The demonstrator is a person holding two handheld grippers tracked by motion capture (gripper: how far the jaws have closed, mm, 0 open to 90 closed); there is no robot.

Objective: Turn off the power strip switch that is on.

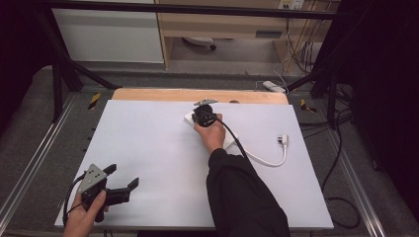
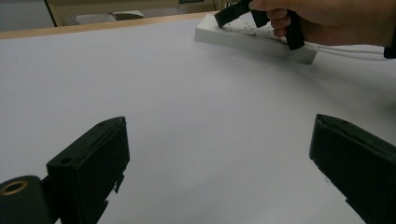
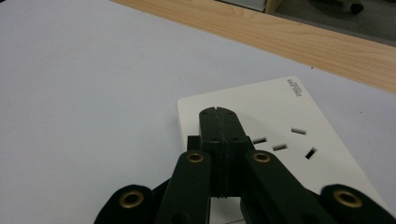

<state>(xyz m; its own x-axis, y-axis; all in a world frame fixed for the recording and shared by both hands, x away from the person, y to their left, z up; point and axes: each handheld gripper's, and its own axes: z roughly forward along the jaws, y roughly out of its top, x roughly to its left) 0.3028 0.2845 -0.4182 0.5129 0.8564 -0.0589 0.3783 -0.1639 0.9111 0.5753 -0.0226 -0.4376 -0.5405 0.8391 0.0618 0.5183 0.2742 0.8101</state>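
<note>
Even overhead light, soft shadows on white table (image 1: 148, 148); dark surroundings; slight blur throughout.

White table sheet (image 1: 148, 148), light wood strip (image 1: 163, 95) along its far edge, grey floor (image 1: 29, 113), black frame bars (image 1: 62, 74), white cabinet (image 1: 108, 34), black cables (image 1: 341, 168) at the right

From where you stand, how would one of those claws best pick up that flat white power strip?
Probably from above, across the narrow width of the power strip, jaws closing on its two long side edges. It lies flat on the white table, so the broad top offers nothing to pinch. The right gripper, shut, is over its end.
</note>
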